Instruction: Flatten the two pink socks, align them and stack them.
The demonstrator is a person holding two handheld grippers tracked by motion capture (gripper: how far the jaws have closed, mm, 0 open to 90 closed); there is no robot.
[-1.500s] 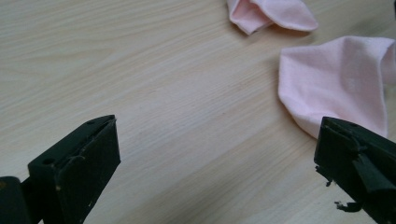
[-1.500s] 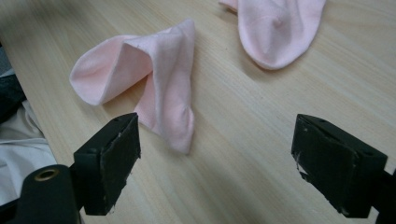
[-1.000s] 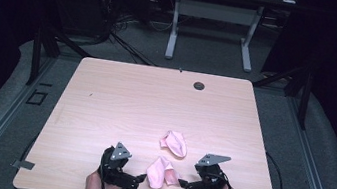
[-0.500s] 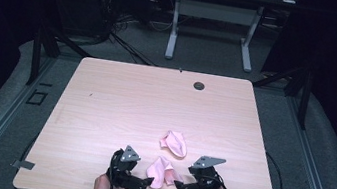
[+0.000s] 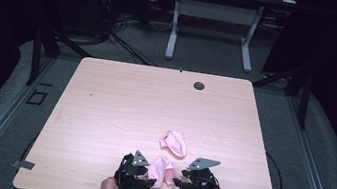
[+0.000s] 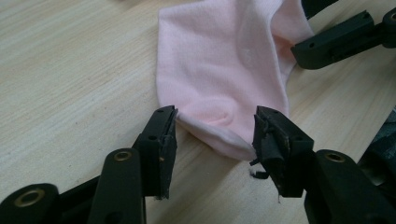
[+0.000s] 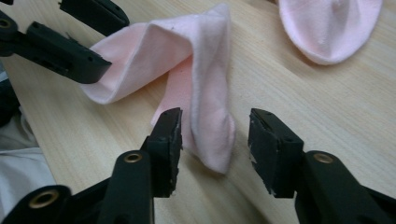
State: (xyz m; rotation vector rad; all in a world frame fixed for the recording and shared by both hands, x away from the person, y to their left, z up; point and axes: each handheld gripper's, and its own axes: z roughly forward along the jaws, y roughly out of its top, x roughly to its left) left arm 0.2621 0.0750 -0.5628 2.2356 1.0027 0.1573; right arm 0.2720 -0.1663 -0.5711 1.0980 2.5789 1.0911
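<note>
Lying lower centre between left gripper (image 5: 145,178) and right gripper (image 5: 179,181), folded pale pink cotton sock (image 5: 161,170), ends inside both half-closing, not-yet-clamping jaws, long axis spanning gripper to gripper.

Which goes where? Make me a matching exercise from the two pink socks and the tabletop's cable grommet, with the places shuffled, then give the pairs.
1. folded pink sock
2. other pink sock
3. cable grommet

A. near the table's far edge
B. between the two grippers
C. lying free, just beyond the grippers

Pairs: 1-B, 2-C, 3-A.

The left gripper and right gripper have just been closing their jaws, each with an end of the folded sock between them.
</note>
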